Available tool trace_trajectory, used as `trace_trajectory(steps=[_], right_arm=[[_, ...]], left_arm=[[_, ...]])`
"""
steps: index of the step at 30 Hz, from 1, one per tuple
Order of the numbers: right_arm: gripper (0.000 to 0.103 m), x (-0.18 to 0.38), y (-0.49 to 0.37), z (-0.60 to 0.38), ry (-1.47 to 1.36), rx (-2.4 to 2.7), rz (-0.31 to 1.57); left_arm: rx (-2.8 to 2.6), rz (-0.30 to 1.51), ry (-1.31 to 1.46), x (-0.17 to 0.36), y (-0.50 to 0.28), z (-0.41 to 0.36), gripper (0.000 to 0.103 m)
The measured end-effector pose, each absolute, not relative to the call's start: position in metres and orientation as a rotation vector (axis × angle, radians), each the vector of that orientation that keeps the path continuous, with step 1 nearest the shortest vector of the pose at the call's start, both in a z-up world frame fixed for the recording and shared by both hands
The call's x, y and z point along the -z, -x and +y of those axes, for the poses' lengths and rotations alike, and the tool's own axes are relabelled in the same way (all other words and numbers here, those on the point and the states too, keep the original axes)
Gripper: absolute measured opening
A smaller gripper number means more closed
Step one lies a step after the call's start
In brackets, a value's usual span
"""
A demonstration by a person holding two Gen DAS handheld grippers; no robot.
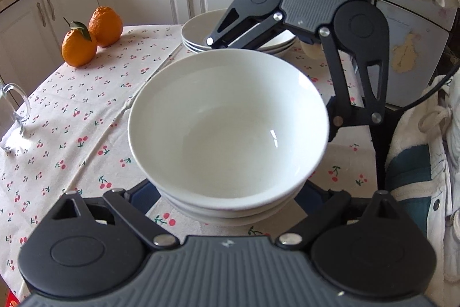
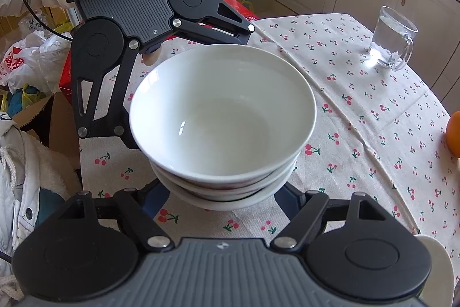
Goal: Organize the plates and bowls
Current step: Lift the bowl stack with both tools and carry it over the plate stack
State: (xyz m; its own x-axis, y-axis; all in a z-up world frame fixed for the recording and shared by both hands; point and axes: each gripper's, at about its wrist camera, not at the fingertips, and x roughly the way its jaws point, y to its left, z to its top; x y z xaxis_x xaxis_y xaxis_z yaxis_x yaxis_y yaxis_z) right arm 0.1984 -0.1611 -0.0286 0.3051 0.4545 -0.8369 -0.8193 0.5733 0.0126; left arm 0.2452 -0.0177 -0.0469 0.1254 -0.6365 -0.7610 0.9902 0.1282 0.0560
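left claw (image 1: 230, 192): it straddles the base of the bowl stack from the near side in its own view, one finger on each side; the fingertips are hidden under the bowls, so whether the pads press on it cannot be told.
right claw (image 2: 222, 192): it faces the left one across the stack and straddles the stack the same way; pads hidden as well, grip not readable.
bowl stack (image 1: 228, 131): white bowls nested, mouths up, sitting on the cherry-print tabletop (image 1: 72, 134) directly ahead of both claws and between them; round, so no long axis, its axis upright, top bowl tilted a little.
nearer hand: neither; both are equally close, on opposite sides.
coming move, as a guess: a two-handed lift or slide needs both claws level so that the stack does not tip.
plate stack (image 1: 198, 33): shallow plates beyond the bowls, behind the right claw.
far things: two oranges (image 1: 92, 33) and a glass mug (image 2: 392, 39), well apart from the bowls.
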Motion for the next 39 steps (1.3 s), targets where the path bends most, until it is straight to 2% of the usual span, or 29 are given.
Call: trace_trajectory(steps=[25, 39], right_arm=[[0.083, 0.024, -0.202, -0.166, 0.439, -0.902, 0.925], [0.083, -0.012, -0.192, -0.213, 0.468, -0.84, 0.858]], left_arm=[[1.315, 0.668, -0.667, 0.034, -0.241, -0.019, 0.093], [1.321, 0.575, -0.718, -0.001, -0.235, -0.073, 0.093]])
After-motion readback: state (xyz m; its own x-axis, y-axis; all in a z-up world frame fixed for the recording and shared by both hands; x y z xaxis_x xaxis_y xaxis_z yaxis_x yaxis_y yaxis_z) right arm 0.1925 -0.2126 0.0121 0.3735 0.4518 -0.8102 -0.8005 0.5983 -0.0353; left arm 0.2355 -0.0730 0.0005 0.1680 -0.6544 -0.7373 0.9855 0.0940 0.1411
